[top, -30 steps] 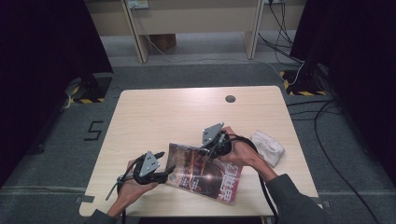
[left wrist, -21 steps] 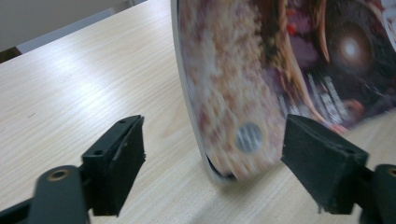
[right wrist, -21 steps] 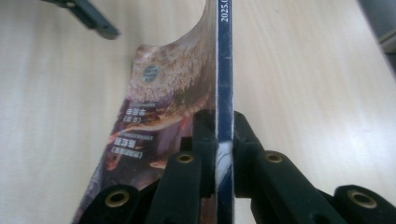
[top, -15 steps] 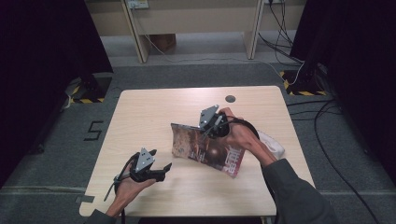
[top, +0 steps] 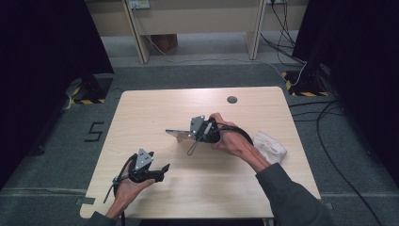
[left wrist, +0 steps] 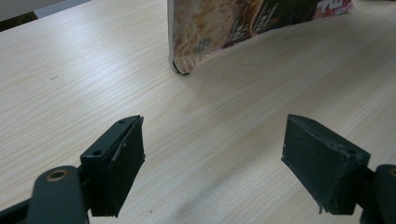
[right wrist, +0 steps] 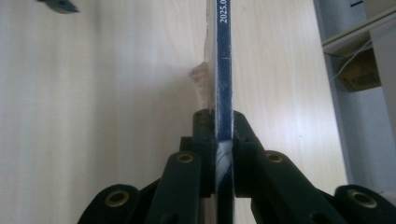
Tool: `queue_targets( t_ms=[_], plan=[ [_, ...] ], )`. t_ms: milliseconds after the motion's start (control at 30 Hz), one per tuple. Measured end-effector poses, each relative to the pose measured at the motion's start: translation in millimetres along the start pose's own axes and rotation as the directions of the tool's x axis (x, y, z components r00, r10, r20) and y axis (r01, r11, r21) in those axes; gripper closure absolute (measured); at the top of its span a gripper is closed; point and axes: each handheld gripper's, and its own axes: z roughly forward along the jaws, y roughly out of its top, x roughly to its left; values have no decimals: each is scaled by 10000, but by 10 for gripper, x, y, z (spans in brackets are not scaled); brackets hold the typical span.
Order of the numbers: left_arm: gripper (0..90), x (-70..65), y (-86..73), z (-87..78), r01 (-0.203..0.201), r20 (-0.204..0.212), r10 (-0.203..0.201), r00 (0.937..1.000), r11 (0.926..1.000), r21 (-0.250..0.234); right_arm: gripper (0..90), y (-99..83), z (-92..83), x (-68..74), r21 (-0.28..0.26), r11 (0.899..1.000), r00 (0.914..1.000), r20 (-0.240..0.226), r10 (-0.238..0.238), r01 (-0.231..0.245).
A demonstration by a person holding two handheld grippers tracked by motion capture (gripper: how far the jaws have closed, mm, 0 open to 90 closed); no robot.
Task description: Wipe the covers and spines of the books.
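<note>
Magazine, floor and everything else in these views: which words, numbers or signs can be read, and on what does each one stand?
"2025.0": on the dark blue spine of the magazine clamped in the right tongs; the rest is cut off at the frame's top edge.
"5": painted in black on the grey floor, left of the table.
Cover print on the magazine in the left gripper view: large red characters cut off, small text too blurred to read.

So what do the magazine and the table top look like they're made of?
Magazine: seemingly glossy printed paper, bending where it stands on edge, thin along the spine. Table: pale wood-grain top with a matt look, possibly laminate rather than solid wood.
</note>
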Motion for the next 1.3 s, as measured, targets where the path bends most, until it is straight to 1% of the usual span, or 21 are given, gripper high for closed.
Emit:
queue_targets(
  t_ms=[33,100,133,333,367,400,500,533,700,733,767,900,933,967,1000,1067,1100,1200,1233,1300],
  plan=[
    [202,1,-1,-1,13,12,-13,10000,10000,40,841,-7,-7,40,-27,10000,9999,-105,61,-62],
    [202,5,-5,1,-3,-13,3,10000,10000,86,840,-29,-16,114,-74,10000,9997,-249,-15,14],
    [202,7,-6,1,-25,-44,26,10000,9999,122,838,-35,-21,147,-124,9999,9996,-255,-111,108],
    [207,33,-18,0,-97,-240,106,9997,9993,371,829,-70,-36,347,-292,9995,9988,-479,-103,89],
    [208,36,-20,0,-48,-255,57,9997,9993,372,839,-77,-33,376,-309,9994,9985,-521,-146,130],
    [209,40,-21,-1,-22,-287,33,9996,9993,371,839,-90,-22,405,-239,9997,9973,-733,-63,45],
    [209,50,-23,-5,-27,-304,39,9995,9992,395,837,-175,78,513,-73,10000,9934,-1144,-24,16],
    [209,50,-22,-4,-24,-310,36,9995,9991,413,839,-210,117,552,-55,9999,9915,-1294,103,-111],
    [209,48,-26,5,-34,-277,48,9996,9988,496,837,-335,305,745,-34,9998,9864,-1633,185,-193],
    [209,49,-27,6,-33,-279,47,9996,9987,501,834,-352,326,781,-43,9996,9856,-1666,281,-292],
    [209,49,-27,6,-29,-290,43,9996,9987,504,830,-364,345,799,-134,9997,9858,-1674,156,-181],
    [208,46,-29,11,-41,-267,55,9996,9986,529,804,-399,379,883,-157,9992,9849,-1697,334,-366],
    [209,45,-29,11,-35,-254,49,9997,9986,531,791,-407,385,901,-138,9987,9843,-1702,463,-493],
    [209,46,-28,10,-66,-270,80,9996,9986,528,780,-414,394,920,-167,9984,9840,-1712,502,-538],
    [208,47,-28,10,-48,-276,63,9996,9986,518,768,-422,408,936,-233,9986,9840,-1728,430,-477],
    [208,49,-26,5,-54,-356,72,9993,9986,518,728,-445,438,976,-229,9983,9826,-1797,477,-527],
    [209,50,-27,6,-52,-359,71,9993,9987,513,715,-456,454,1004,-201,9976,9811,-1835,609,-657],
    [209,45,-27,8,-70,-339,89,9994,9985,546,656,-477,502,1061,-72,9975,9800,-1872,680,-706],
    [208,40,-27,10,-123,-376,144,9992,9984,552,639,-479,518,1072,-60,9981,9806,-1871,591,-613],
    [209,28,-26,14,-206,-351,225,9991,9983,552,612,-486,524,1092,1,9966,9763,-2008,809,-826]
  ],
)
